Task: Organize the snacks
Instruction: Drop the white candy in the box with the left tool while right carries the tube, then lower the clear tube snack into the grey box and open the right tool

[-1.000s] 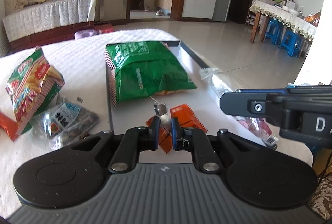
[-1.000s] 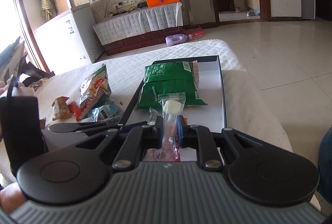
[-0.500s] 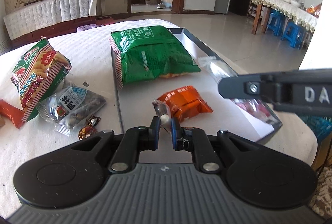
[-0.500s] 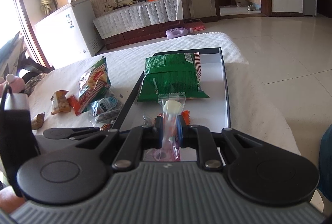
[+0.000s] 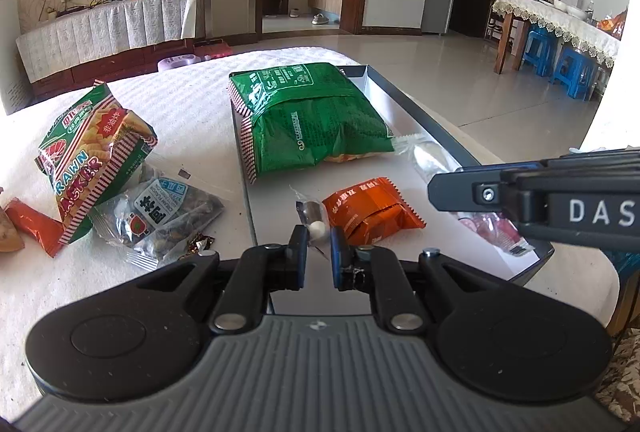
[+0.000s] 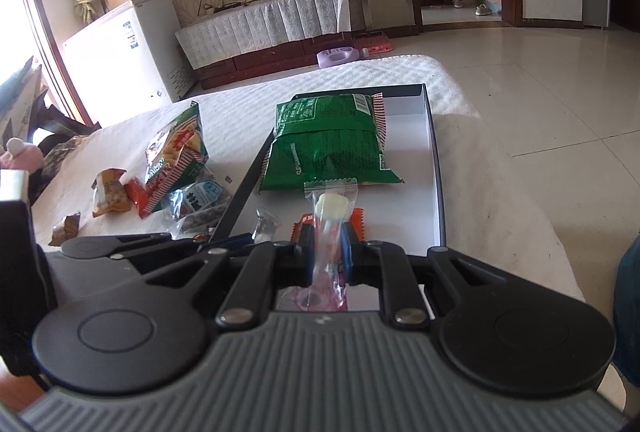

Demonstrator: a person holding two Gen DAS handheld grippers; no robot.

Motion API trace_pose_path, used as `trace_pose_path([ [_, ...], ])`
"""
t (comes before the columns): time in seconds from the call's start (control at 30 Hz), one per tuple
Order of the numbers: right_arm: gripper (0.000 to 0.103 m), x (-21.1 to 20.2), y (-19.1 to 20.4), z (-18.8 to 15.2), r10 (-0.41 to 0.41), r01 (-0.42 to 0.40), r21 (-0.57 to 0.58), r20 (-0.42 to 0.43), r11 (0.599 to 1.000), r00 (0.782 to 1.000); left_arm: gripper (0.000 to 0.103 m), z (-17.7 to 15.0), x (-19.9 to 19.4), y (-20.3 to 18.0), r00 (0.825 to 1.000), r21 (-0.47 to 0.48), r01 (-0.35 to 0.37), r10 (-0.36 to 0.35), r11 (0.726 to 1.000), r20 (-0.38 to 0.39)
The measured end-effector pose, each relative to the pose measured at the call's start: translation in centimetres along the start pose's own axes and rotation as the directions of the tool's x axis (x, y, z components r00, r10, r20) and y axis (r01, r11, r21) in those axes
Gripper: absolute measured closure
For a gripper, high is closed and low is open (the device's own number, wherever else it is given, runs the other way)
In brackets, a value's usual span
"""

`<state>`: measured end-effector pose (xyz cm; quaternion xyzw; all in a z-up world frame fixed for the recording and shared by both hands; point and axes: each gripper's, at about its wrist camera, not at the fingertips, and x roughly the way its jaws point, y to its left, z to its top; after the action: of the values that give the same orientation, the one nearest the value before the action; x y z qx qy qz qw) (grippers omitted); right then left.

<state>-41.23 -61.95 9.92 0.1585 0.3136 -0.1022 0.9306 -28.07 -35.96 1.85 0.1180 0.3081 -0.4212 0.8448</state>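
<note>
A small clear candy packet (image 5: 313, 217) with a white sweet inside is pinched between the nearly closed jaws of the left gripper (image 5: 319, 246), above the near end of the shallow box (image 5: 404, 108). A longer clear packet (image 6: 331, 220), white at the top and pink lower down, is clamped upright in the right gripper (image 6: 325, 252), whose jaws are likewise drawn in tight on it.

In the left wrist view the box floor already holds an orange wrapper (image 5: 370, 210) at about 2 o'clock from the left jaws and a big green bag (image 5: 312, 120) at 12 o'clock. Bare floor is left beside the orange wrapper and along the far right wall.

The step in hand is judged to be setting both packets down in the box. Each should be lowered until it nearly touches the floor before the jaws are parted, since such light film may cling to a pad. The grippers sit close together, so one should be released at a time.

Outside the box, at 10 o'clock, a prawn cracker bag (image 5: 90, 156), a seed packet (image 5: 160, 216) and what seems to be a foil candy (image 5: 198, 243) remain to be collected.
</note>
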Motion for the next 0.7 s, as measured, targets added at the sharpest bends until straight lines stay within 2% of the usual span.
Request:
trace_pose_path([
  [0.27,0.086,0.4,-0.1,-0.2,0.001,-0.001,0.002,-0.013,1.0,1.0,0.087,-0.1,0.0,-0.2,1.0,0.004,0.002,-0.002,1.0,-0.002],
  [0.33,0.086,0.4,-0.1,-0.2,0.001,-0.001,0.001,-0.013,1.0,1.0,0.084,-0.2,0.0,-0.2,1.0,0.004,0.007,-0.007,1.0,-0.002],
  [0.4,0.086,0.4,-0.1,-0.2,0.002,-0.001,0.002,-0.012,1.0,1.0,0.078,-0.1,-0.1,-0.2,1.0,0.008,0.012,-0.012,1.0,0.001],
  [0.47,0.086,0.4,-0.1,-0.2,0.002,-0.002,0.002,-0.013,1.0,1.0,0.061,-0.1,-0.3,-0.4,1.0,0.014,0.019,-0.019,1.0,0.008],
  [0.5,0.086,0.4,-0.1,-0.2,0.002,-0.002,0.002,-0.013,1.0,1.0,0.057,-0.1,-0.5,-0.5,1.0,0.016,0.027,-0.027,1.0,0.013],
  [0.53,0.086,0.4,-0.1,-0.2,0.002,-0.002,0.001,-0.013,1.0,1.0,0.045,-0.2,-0.6,-0.6,1.0,0.022,0.022,-0.023,1.0,0.021],
  [0.57,0.086,0.4,-0.1,-0.2,0.002,-0.002,0.001,-0.013,1.0,1.0,0.04,-0.2,-0.8,-0.8,0.999,0.029,0.017,-0.018,0.999,0.031],
  [0.7,0.086,0.5,-0.1,-0.2,0.0,0.0,0.003,-0.014,1.0,1.0,0.036,-0.3,-1.4,-0.8,0.999,0.034,0.026,-0.028,0.999,0.042],
])
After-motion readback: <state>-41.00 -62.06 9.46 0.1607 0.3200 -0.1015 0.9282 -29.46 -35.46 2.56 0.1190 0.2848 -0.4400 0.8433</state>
